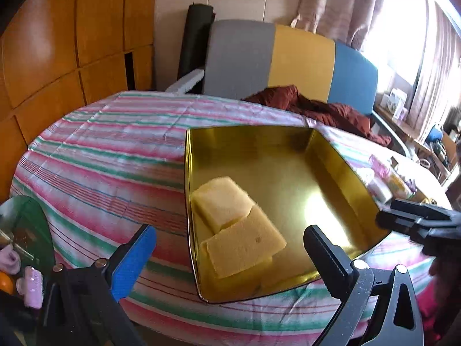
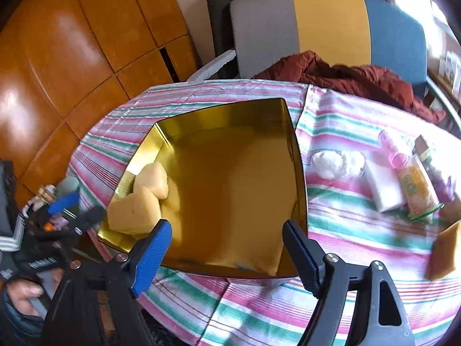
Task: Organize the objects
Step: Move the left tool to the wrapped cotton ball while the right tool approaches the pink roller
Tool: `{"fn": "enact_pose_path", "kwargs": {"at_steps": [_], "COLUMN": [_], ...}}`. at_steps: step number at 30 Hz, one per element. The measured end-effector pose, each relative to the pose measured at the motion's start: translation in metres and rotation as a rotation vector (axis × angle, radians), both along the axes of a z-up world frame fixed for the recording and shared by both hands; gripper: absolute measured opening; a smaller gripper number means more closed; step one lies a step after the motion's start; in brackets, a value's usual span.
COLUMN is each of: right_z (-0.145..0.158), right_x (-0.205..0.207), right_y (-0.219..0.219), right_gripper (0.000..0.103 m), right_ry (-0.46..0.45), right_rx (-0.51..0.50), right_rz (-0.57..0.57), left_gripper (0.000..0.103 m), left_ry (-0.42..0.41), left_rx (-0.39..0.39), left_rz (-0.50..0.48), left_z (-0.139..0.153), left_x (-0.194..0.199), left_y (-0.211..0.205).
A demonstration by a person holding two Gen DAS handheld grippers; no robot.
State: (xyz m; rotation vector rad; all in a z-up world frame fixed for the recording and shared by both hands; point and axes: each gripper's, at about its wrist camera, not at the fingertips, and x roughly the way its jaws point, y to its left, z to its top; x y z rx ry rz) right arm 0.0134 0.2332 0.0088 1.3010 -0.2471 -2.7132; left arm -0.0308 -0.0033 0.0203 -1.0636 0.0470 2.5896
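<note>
Now sponges [image 1: 239, 227] in gold tin [image 1: 340, 155], ahead of empty left gripper [image 1: 227, 248].

The brown sponge [image 2: 445, 252] at the right edge is blurred.

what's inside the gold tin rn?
Two yellow sponges overlapping in one corner of the gold tin; the rest of its floor is bare. Whatever lies under the sponges is hidden.

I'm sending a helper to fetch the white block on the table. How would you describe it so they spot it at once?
On the striped tablecloth, look right of the gold tin. Past the crumpled white bag lies the white block, beside a yellow packet. It alone is plain, white and rectangular.
</note>
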Motion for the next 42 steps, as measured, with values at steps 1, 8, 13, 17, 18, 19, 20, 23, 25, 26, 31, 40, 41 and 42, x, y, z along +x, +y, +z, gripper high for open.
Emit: {"fn": "enact_pose_path", "kwargs": {"at_steps": [1, 8, 13, 17, 18, 19, 20, 23, 25, 26, 31, 40, 41, 42], "right_z": [0.001, 0.001, 0.002, 0.006, 0.007, 0.009, 0.010, 0.016, 0.022, 0.024, 0.029, -0.007, -0.004, -0.002], "right_x": [0.000, 0.006, 0.011, 0.015, 0.016, 0.018, 0.020, 0.022, 0.024, 0.025, 0.030, 0.060, 0.061, 0.061], "right_y": [-0.002, 0.000, 0.017, 0.042, 0.049, 0.057, 0.067, 0.097, 0.126, 0.138, 0.217, 0.310, 0.310, 0.309], "right_gripper": [0.084, 0.092, 0.103, 0.103, 0.103, 0.103, 0.103, 0.103, 0.103, 0.103, 0.103, 0.103, 0.103, 0.103], "right_ry": [0.006, 0.045, 0.057, 0.065, 0.066, 0.070, 0.072, 0.070, 0.069, 0.068, 0.043, -0.031, -0.013, -0.001], "right_rx": [0.019, 0.133, 0.147, 0.163, 0.167, 0.174, 0.184, 0.212, 0.216, 0.214, 0.206, 0.043, 0.031, 0.042], "right_rz": [0.001, -0.031, -0.098, -0.167, -0.183, -0.200, -0.221, -0.290, -0.353, -0.380, -0.538, -0.741, -0.741, -0.738], "left_gripper": [0.103, 0.103, 0.103, 0.103, 0.103, 0.103, 0.103, 0.103, 0.103, 0.103, 0.103, 0.103, 0.103, 0.103], "left_ry": [0.016, 0.077, 0.085, 0.072, 0.068, 0.065, 0.064, 0.057, 0.049, 0.047, 0.033, 0.017, 0.016, 0.016], "left_rx": [0.002, -0.017, -0.042, -0.042, -0.042, -0.044, -0.046, -0.048, -0.048, -0.047, -0.054, -0.084, -0.090, -0.093], "left_rz": [0.004, -0.009, -0.063, -0.104, -0.113, -0.129, -0.139, -0.163, -0.173, -0.176, -0.195, -0.268, -0.282, -0.294], "left_z": [0.004, 0.017, 0.016, 0.014, 0.013, 0.012, 0.011, 0.010, 0.009, 0.008, 0.005, 0.007, 0.008, 0.009], "left_x": [0.001, 0.010, 0.020, 0.025, 0.025, 0.026, 0.028, 0.029, 0.028, 0.028, 0.025, 0.020, 0.020, 0.019], "left_y": [0.002, 0.021, 0.041, 0.054, 0.057, 0.061, 0.064, 0.070, 0.074, 0.075, 0.084, 0.118, 0.126, 0.131]}}
